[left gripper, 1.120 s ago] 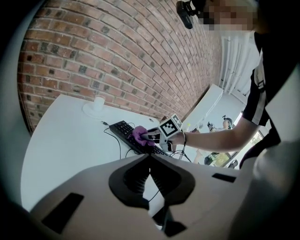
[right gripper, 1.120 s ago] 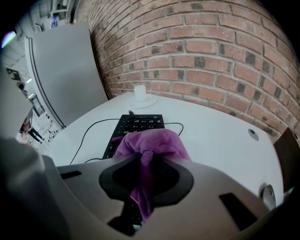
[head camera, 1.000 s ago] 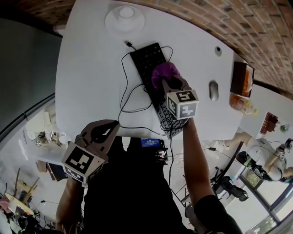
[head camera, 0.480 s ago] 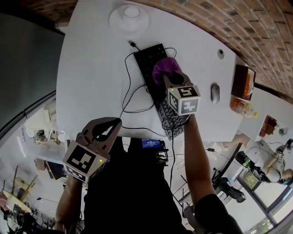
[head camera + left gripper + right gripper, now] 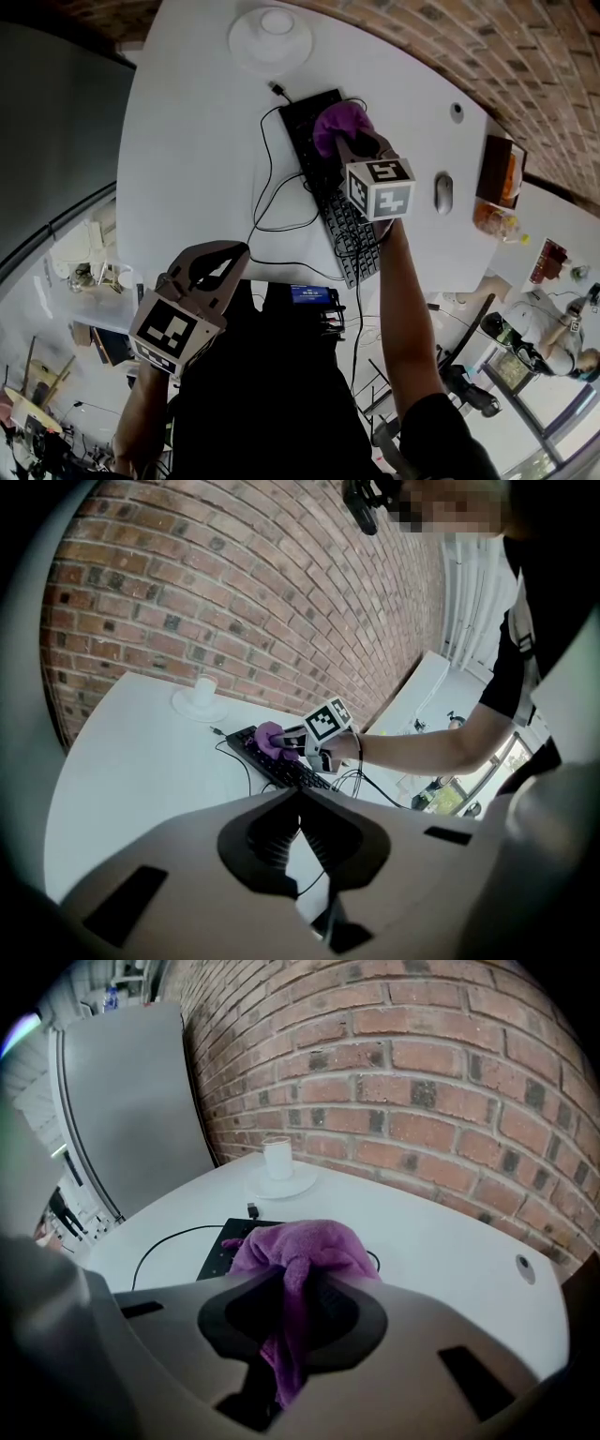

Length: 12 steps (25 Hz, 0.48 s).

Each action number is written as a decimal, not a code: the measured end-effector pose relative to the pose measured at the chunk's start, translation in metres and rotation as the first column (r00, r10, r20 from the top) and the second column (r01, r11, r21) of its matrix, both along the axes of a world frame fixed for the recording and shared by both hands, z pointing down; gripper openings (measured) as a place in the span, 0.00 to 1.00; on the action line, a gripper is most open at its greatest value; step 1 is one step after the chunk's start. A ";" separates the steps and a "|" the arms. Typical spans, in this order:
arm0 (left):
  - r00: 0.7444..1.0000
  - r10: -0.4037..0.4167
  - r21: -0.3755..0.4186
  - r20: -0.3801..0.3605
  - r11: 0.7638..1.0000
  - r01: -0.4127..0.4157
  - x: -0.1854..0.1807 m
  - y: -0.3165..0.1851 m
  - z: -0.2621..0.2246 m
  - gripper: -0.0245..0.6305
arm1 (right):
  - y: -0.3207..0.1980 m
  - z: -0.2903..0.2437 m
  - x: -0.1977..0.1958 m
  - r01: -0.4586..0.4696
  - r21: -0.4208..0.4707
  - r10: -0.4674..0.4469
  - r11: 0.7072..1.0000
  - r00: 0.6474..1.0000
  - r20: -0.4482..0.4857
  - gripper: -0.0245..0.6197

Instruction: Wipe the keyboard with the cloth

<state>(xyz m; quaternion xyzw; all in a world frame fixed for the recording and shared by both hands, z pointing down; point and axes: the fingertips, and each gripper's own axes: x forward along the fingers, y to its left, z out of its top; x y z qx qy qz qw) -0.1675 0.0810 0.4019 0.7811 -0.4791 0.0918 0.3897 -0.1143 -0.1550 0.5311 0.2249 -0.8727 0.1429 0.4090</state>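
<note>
A black keyboard (image 5: pixel 330 192) lies slanted on the white table (image 5: pixel 187 141). A purple cloth (image 5: pixel 339 124) rests on the keyboard's far end. My right gripper (image 5: pixel 359 148) is shut on this cloth and presses it onto the keys. In the right gripper view the cloth (image 5: pixel 302 1244) bulges out ahead of the right gripper (image 5: pixel 298 1283) and hides most of the keyboard (image 5: pixel 216 1254). My left gripper (image 5: pixel 208 270) hangs at the table's near edge, away from the keyboard. In the left gripper view the left gripper (image 5: pixel 300 795) is shut with nothing in it.
A white cup on a saucer (image 5: pixel 270 33) stands beyond the keyboard's far end. The keyboard's black cable (image 5: pixel 267 202) loops over the table to its left. A mouse (image 5: pixel 443 192) lies to the right. A brick wall (image 5: pixel 441 1063) runs behind the table.
My right gripper has slid the cloth along the keyboard toward its far end. The left gripper has stayed where it was.
</note>
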 end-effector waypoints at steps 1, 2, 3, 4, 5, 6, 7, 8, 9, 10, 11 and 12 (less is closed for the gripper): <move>1.000 -0.003 -0.001 0.000 1.000 0.003 0.000 0.000 0.000 0.06 | -0.001 0.000 -0.002 0.000 0.000 0.000 1.000 1.000 0.003 0.16; 1.000 -0.005 -0.001 -0.001 1.000 0.005 -0.001 0.000 0.000 0.06 | -0.002 0.000 -0.004 -0.001 0.000 0.001 1.000 1.000 0.005 0.16; 1.000 -0.006 0.000 -0.001 1.000 0.006 -0.001 0.000 0.000 0.06 | -0.004 0.000 -0.006 -0.002 0.001 0.002 1.000 1.000 0.007 0.16; 1.000 -0.008 0.001 0.000 1.000 0.008 -0.002 0.000 0.000 0.06 | -0.006 0.000 -0.009 -0.002 0.002 0.002 1.000 1.000 0.008 0.16; 1.000 -0.011 0.002 0.001 1.000 0.011 -0.003 0.000 0.000 0.06 | -0.007 0.000 -0.011 -0.002 0.002 0.002 1.000 1.000 0.011 0.16; 1.000 -0.018 0.000 0.003 1.000 0.018 -0.004 0.000 0.001 0.06 | -0.009 0.000 -0.013 -0.003 0.003 0.003 1.000 1.000 0.014 0.16; 1.000 -0.025 -0.003 0.004 1.000 0.025 -0.005 0.000 0.001 0.06 | -0.010 0.000 -0.015 -0.003 0.003 0.003 1.000 1.000 0.015 0.16; 1.000 -0.030 -0.006 0.003 1.000 0.030 -0.006 0.001 0.001 0.06 | -0.011 0.001 -0.017 -0.002 0.004 0.002 1.000 1.000 0.015 0.16; 1.000 -0.031 -0.007 0.003 1.000 0.031 -0.006 0.001 0.002 0.06 | -0.013 0.001 -0.019 -0.003 0.003 0.002 1.000 1.000 0.015 0.16; 1.000 -0.030 -0.007 0.003 1.000 0.030 -0.006 0.002 0.002 0.06 | -0.015 0.002 -0.021 -0.003 0.002 0.003 1.000 1.000 0.014 0.16; 1.000 -0.030 -0.006 0.003 1.000 0.030 -0.007 0.002 0.002 0.06 | -0.016 0.002 -0.022 -0.003 0.001 0.003 1.000 1.000 0.014 0.16; 0.999 -0.032 -0.005 0.002 0.999 0.032 -0.007 0.002 0.002 0.06 | -0.017 0.002 -0.023 -0.003 0.001 0.003 1.000 1.000 0.014 0.16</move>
